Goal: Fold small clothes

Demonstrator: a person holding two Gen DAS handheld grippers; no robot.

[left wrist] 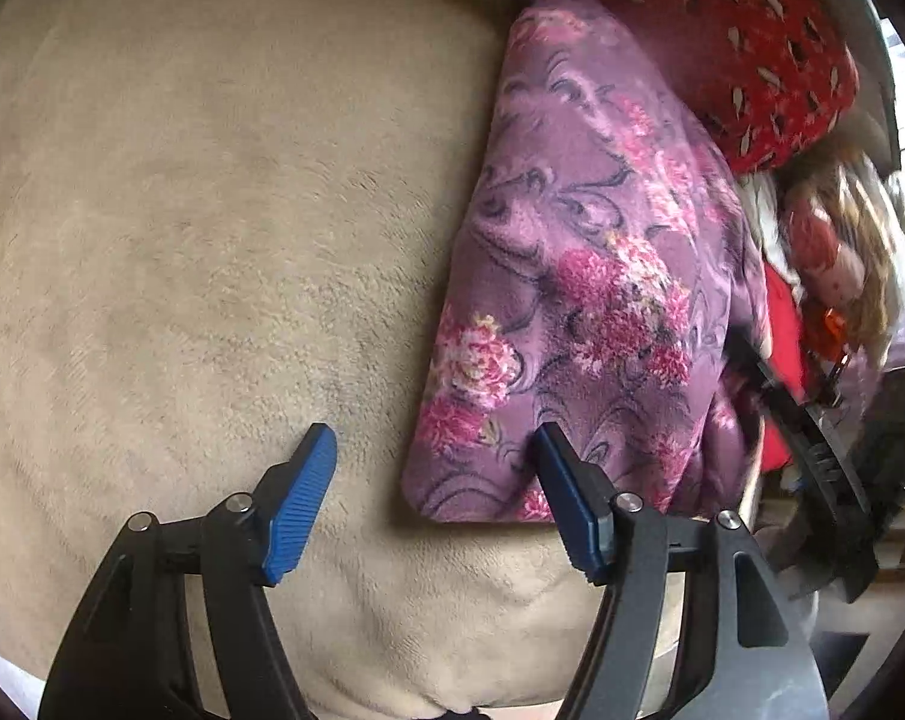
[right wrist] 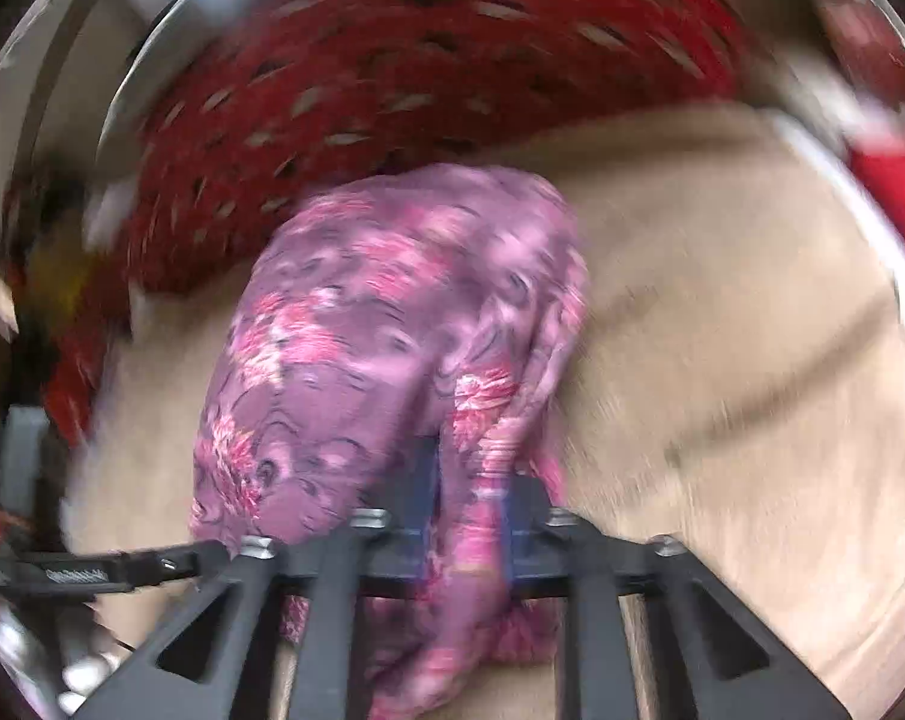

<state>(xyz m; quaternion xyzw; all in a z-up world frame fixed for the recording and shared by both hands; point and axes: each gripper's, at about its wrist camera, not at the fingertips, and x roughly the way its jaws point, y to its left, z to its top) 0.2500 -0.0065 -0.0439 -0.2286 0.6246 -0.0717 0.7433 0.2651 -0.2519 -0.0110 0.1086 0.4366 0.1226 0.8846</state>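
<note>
Purple floral garment (left wrist: 578, 276): soft fleecy fabric, pink blossoms and dark swirls on mauve. It lies on the beige plush blanket (left wrist: 212, 210), toward its far side, with one end against a red patterned cushion (left wrist: 722, 30). From the left wrist view it reads as a compact, doubled-over shape with a fairly straight near edge and one rounded corner, so at least one fold looks done. The side seen in the right wrist view is bunched and raised, not flat, so my judgement is mid-fold; the held edge has yet to be laid down and the bundle smoothed.

Right gripper (right wrist: 470, 516): jaws narrow, pinched on a gathered ridge of the garment's fabric. View is motion-blurred; detail beyond the cloth is unreliable.

Left gripper (left wrist: 434, 450): jaws wide, holding nothing. One blue pad (left wrist: 299, 510) is over bare blanket, the other at the garment's near corner; contact cannot be told.

Further right, a mixed heap of other fabrics (left wrist: 836, 252).
</note>
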